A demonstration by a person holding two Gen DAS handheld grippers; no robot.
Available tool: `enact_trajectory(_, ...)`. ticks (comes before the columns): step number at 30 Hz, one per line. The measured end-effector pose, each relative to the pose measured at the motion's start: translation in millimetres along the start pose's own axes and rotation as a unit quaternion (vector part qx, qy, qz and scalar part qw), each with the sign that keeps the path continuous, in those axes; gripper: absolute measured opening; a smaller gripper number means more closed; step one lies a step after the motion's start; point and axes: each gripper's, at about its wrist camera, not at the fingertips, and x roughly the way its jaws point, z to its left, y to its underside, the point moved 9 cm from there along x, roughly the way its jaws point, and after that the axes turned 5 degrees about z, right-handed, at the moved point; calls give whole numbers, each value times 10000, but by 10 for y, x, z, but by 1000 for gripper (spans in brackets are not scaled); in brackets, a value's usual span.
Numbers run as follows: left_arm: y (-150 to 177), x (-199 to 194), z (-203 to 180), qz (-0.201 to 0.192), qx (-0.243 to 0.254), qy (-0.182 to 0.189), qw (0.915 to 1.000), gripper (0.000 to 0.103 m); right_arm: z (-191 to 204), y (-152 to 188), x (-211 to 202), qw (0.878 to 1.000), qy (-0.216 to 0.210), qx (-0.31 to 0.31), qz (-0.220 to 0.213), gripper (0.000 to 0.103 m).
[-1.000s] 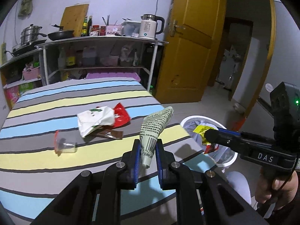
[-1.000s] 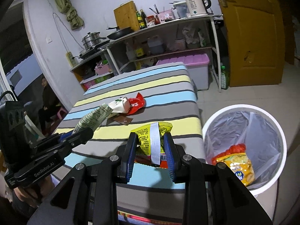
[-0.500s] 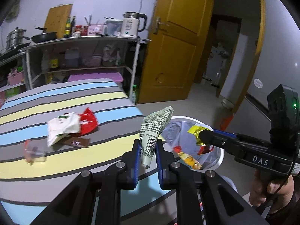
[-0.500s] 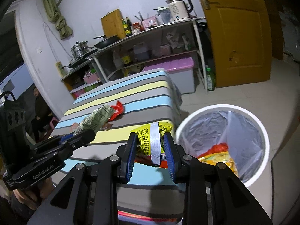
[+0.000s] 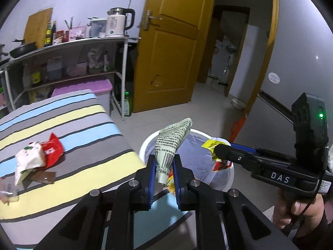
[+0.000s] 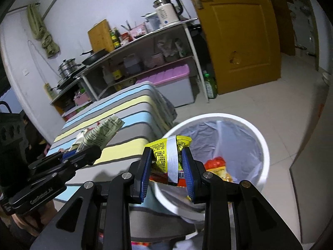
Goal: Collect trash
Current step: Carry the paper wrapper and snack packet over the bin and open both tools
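Observation:
My left gripper [image 5: 164, 166] is shut on a green-and-white printed wrapper [image 5: 173, 139], held over the near rim of the white trash bin [image 5: 143, 148]. My right gripper [image 6: 167, 162] is shut on a yellow snack packet [image 6: 166, 152] with a silver strip, above the bin's near-left rim [image 6: 256, 135]. The bin has a clear liner and red and yellow wrappers [image 6: 216, 166] at its bottom. Each gripper shows in the other's view: the right gripper [image 5: 218, 150] with its packet over the bin, the left gripper [image 6: 91, 150] still above the table edge.
On the striped tablecloth [image 5: 83, 112] lie a white packet [image 5: 29, 160], a red wrapper [image 5: 53, 149], a brown wrapper [image 5: 44, 177] and a clear bag [image 5: 8, 191]. A shelf rack [image 5: 68, 48] with kettle and cookware stands behind. A yellow door [image 5: 177, 48] is open beyond the bin.
Both grippers have swung right from over the table to the bin, each still holding its wrapper. The bin now sits directly under the fingertips.

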Motion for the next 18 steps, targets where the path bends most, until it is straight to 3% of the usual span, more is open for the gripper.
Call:
enact_trajectory(11,-64,413,-248,205,244,172,9993,19,-386,-14,75,9993,133,320,110,31)
enact_trajectory(15,-65,539,-270,272,243,256,9990,23,-454,-11,106,9991,171,344,169,32)
enact_trajectory(18,-88,634,-271,318,208,297,9988,32,-500,-14,149,9988,230,379,191,32)
